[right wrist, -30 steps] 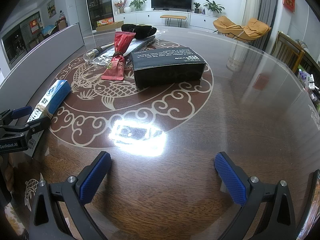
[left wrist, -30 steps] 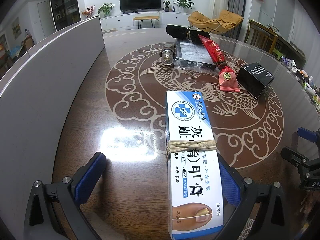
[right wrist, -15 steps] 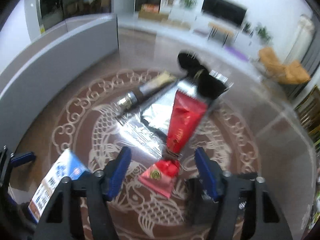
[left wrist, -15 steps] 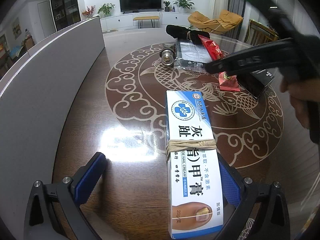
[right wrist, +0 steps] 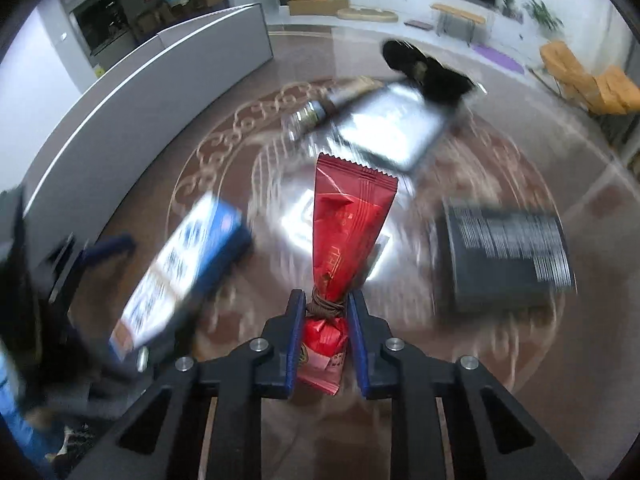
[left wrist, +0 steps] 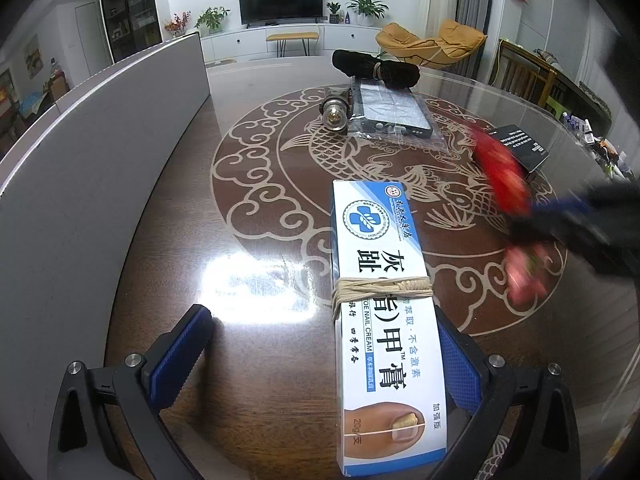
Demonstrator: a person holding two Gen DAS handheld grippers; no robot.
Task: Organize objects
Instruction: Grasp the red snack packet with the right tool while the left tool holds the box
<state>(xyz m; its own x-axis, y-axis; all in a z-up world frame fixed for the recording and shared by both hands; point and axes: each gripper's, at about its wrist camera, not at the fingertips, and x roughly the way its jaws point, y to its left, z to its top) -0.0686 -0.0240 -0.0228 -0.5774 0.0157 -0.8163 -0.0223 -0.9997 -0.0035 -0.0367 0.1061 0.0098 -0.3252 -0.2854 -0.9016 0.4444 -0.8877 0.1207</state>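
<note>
Close up, right gripper (right wrist: 324,308) fingers just closed on red packet (right wrist: 346,232), seemingly lifted, left gripper (left wrist: 320,344) open around cream box (left wrist: 384,304).

White-and-blue carton (left wrist: 384,320) lying between the left jaws, nearer the right-hand pad: "灰趾(指)甲膏", "TOE NAIL CREAM", "20g/支", "加强版". Black box (left wrist: 520,148), far beyond the jaws: white print, illegible. Red packet (right wrist: 348,236) clamped in the right jaws: lettering unreadable.

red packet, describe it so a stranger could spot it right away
On the round table with the fish inlay, look between the pads of the right hand-held gripper. The red packet is pinched there at its string-tied neck, the only red thing.
</note>
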